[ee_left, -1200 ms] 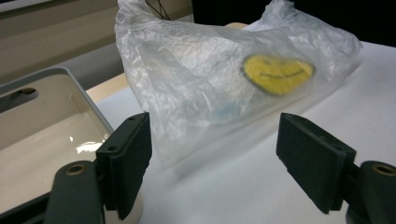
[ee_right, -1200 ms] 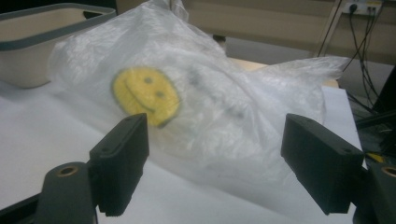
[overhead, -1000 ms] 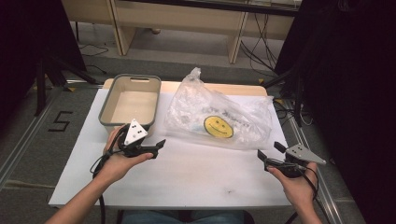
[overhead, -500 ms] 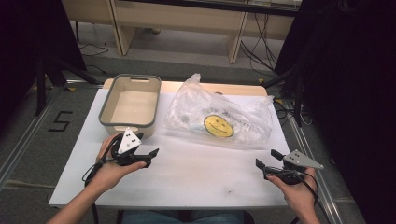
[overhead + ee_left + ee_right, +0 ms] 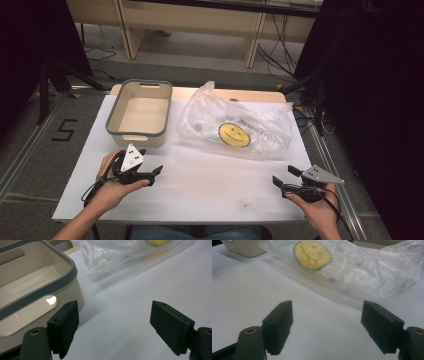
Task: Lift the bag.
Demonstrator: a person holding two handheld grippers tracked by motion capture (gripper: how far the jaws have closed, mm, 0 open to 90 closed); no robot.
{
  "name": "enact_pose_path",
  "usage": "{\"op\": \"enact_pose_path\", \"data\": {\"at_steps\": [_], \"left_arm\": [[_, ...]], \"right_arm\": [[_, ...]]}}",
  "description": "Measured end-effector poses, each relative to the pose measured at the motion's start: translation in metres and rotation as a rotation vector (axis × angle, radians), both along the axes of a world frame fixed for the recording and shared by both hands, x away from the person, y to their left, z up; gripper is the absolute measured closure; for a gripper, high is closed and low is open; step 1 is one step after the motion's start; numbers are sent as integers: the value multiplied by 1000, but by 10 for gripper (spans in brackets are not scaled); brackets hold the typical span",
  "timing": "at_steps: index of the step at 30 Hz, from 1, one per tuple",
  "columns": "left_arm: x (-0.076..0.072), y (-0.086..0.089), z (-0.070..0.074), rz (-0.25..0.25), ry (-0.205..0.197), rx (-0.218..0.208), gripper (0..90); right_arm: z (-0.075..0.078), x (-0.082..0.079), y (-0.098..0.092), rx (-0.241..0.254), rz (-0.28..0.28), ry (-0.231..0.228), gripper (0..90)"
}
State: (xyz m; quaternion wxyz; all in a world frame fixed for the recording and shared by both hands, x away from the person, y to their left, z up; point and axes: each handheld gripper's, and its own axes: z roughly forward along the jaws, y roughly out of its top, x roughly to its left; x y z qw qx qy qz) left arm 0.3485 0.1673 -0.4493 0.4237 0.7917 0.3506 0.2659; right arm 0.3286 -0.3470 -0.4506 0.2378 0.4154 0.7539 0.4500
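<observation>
A clear plastic bag [image 5: 235, 131] lies crumpled on the white counter [image 5: 210, 185], towards its far side and right of centre, just beside a beige tub [image 5: 140, 114] with a grey rim. The bag is thin and wrinkled, with whitish folds that catch the light, and a round yellow smiley face [image 5: 234, 135] shows on or through its upper surface; what else is inside is too blurred to tell. The left tongs [image 5: 154, 172] are held low over the counter near the tub's front wall, jaws spread wide with nothing between them. The right tongs [image 5: 282, 179] hang at the near right of the counter, jaws likewise spread and empty, pointing at the bag, which lies apart from them.
</observation>
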Motion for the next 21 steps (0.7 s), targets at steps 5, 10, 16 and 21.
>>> {"op": "enact_pose_path", "data": {"at_steps": [5,10,16,21], "left_arm": [[-4,4,-7,5,4,7,220],[-4,6,-12,17,8,6,220],[-2,7,-15,22,10,11,219],[-2,6,-15,33,8,1,214]], "right_arm": [[-1,-1,-3,7,-2,1,272],[-3,-2,-3,6,-1,4,278],[-4,-2,-2,5,2,6,280],[-5,-1,-3,4,1,8,280]]}}
